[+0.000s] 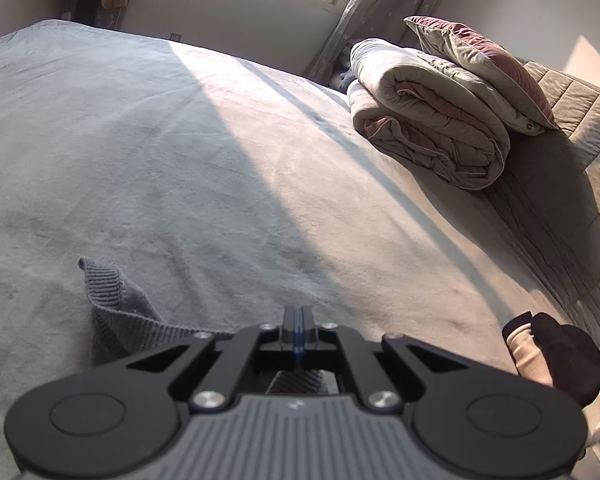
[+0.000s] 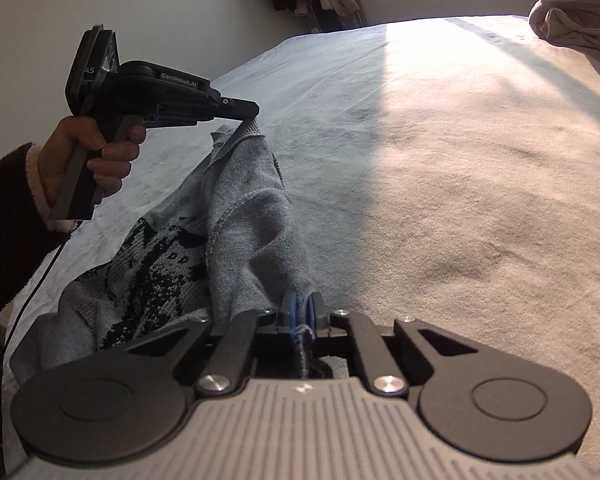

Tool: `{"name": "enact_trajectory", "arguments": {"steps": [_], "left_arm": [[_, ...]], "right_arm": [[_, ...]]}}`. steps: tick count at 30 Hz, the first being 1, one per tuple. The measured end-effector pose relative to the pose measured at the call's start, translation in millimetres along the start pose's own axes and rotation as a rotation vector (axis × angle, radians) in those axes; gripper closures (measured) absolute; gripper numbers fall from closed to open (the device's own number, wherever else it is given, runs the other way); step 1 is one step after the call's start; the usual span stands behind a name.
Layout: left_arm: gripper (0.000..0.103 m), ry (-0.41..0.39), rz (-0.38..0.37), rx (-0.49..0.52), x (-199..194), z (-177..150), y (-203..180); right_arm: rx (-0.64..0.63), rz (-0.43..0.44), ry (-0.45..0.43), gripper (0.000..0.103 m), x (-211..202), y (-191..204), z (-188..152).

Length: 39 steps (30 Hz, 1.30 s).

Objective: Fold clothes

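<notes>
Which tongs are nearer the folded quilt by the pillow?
Right, as best the views show. The right tongs grip the grey sweater on the folded quilt's side; the left tongs hold it farther away.

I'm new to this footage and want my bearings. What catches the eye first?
A grey sweater with a dark knitted pattern hangs stretched between both tongs above the near edge of the bed: the left tongs pinch one edge up high, the right tongs clamp another lower down. Far right, a rolled quilt carries a pillow on top.
</notes>
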State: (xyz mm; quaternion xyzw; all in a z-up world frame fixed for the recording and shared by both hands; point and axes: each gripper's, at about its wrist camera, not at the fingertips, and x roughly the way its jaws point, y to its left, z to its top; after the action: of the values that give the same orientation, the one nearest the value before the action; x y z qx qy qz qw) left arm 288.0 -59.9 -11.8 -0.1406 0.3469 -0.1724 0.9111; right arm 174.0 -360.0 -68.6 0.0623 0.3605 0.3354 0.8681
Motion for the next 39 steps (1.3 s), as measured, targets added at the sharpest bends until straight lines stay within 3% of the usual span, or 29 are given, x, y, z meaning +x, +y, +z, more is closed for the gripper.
{"name": "enact_trajectory", "arguments": {"steps": [5,8,10,15,24,27,29,34,39], "left_arm": [[0.103,-0.075,-0.044,-0.004,8.8,13.2,-10.3],[0.103,-0.122,-0.071,-0.026,15.4,20.6,-14.8],[0.103,-0.115,-0.063,-0.027,19.3,21.2,-15.2],[0.103,-0.073,-0.043,0.018,10.2,7.1,-5.9],[0.103,0.098,0.017,0.076,-23.4,-45.8,44.0],[0.103,0.148,0.032,0.072,-28.4,-57.8,57.6],[0.103,0.152,0.013,0.049,-33.3,-57.4,62.4],[0.097,0.134,-0.018,-0.007,-41.3,-45.0,63.6],[0.08,0.205,-0.005,-0.089,-31.8,-31.6,56.8]], "right_arm": [[-0.003,-0.213,-0.167,0.096,-29.1,-0.1,9.6],[-0.009,-0.29,-0.243,0.096,-46.4,-0.9,12.8],[-0.022,-0.298,-0.256,0.096,-52.4,-0.9,13.5],[-0.06,-0.229,-0.214,0.096,-53.7,-1.5,11.9],[-0.293,-0.064,-0.014,0.096,-32.8,26.9,-7.5],[-0.375,-0.016,0.068,0.094,-20.8,40.2,-17.1],[-0.426,0.015,0.119,0.086,-13.5,48.9,-23.2],[-0.384,0.078,0.026,0.086,-32.0,44.8,-18.3],[-0.225,0.039,-0.065,0.086,-37.4,24.3,-3.1]]}}
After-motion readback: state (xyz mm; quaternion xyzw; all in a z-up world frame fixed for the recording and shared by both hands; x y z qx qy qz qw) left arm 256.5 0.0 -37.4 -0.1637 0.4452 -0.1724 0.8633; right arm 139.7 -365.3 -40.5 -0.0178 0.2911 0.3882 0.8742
